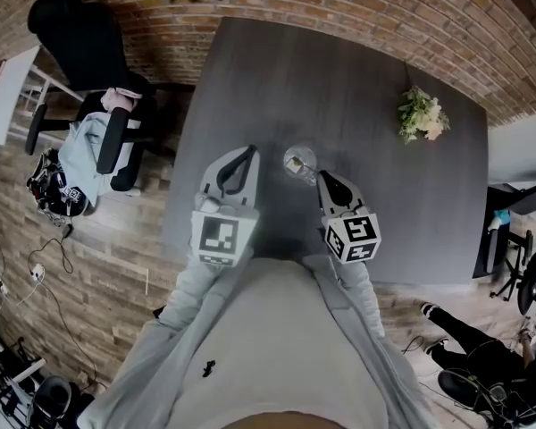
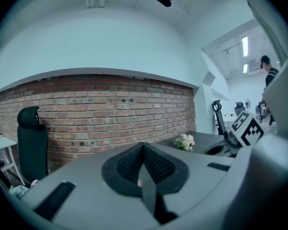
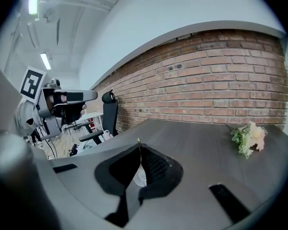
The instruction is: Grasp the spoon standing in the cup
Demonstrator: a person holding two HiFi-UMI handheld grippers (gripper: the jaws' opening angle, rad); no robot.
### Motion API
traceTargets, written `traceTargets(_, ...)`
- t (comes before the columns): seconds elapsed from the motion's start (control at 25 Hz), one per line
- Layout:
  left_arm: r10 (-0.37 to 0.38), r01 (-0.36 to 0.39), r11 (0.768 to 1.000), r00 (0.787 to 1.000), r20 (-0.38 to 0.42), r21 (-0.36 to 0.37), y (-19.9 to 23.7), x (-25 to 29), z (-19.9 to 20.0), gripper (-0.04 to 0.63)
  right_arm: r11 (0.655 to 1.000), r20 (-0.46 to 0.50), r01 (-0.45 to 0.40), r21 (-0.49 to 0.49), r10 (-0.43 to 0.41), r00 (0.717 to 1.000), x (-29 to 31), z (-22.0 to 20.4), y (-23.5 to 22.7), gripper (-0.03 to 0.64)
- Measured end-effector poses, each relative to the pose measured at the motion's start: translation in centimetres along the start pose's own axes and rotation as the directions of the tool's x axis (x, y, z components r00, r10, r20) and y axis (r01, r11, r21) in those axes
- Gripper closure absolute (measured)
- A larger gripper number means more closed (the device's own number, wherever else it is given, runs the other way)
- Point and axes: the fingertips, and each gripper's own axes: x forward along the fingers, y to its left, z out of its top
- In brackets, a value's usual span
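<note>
A clear glass cup (image 1: pixel 298 162) stands on the dark grey table (image 1: pixel 339 79), a little in from its near edge. A thin spoon (image 1: pixel 311 172) leans out of it toward my right gripper (image 1: pixel 322 177), whose tip is right beside the rim. In the right gripper view, the right gripper (image 3: pixel 138 145) has its jaws pressed together, the spoon's tip (image 3: pixel 138 141) pokes up between the pads, and the cup (image 3: pixel 140 175) shows through the gap below. My left gripper (image 1: pixel 249 153) hangs left of the cup. In the left gripper view, it (image 2: pixel 143 145) is shut and empty.
A small bunch of pale flowers (image 1: pixel 422 114) lies at the table's far right. A black office chair (image 1: pixel 89 34) and a second chair draped with clothes (image 1: pixel 107 137) stand left of the table by the brick wall. A person's legs (image 1: pixel 464 338) show at the lower right.
</note>
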Motion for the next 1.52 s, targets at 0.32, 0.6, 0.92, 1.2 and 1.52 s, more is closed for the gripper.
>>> traceTargets(0.32,-0.003,0.002,1.0,1.0,0.023,0.011,-0.9,-1.7,0.7,0.577,1.0,0.09,0.013,-0.013,-0.012,0.996,-2.5,2.6,0.6,0.597)
traceTargets(0.6,0.004,-0.003,1.0,0.999,0.042,-0.009,-1.1,-2.8,1.4,0.577,0.999,0.205,0.032,-0.04,-0.024,0.978,-4.6,6.7,1.1,0.597)
traceTargets(0.92,0.017,-0.018,1.0,0.998,0.061,0.013,-0.4,-3.6,2.0,0.577,0.996,0.283,0.044,-0.076,-0.02,0.959,-7.1,9.9,1.0,0.597)
traceTargets(1.2,0.026,-0.026,1.0,0.998,0.066,-0.001,0.7,-3.3,2.0,0.577,0.989,0.345,0.079,-0.128,-0.031,0.938,-9.1,12.0,1.1,0.597)
traceTargets(1.52,0.018,-0.017,1.0,0.999,0.046,-0.018,1.1,-2.3,1.6,0.577,0.983,0.387,0.121,-0.139,-0.058,0.92,-10.6,12.9,0.8,0.597)
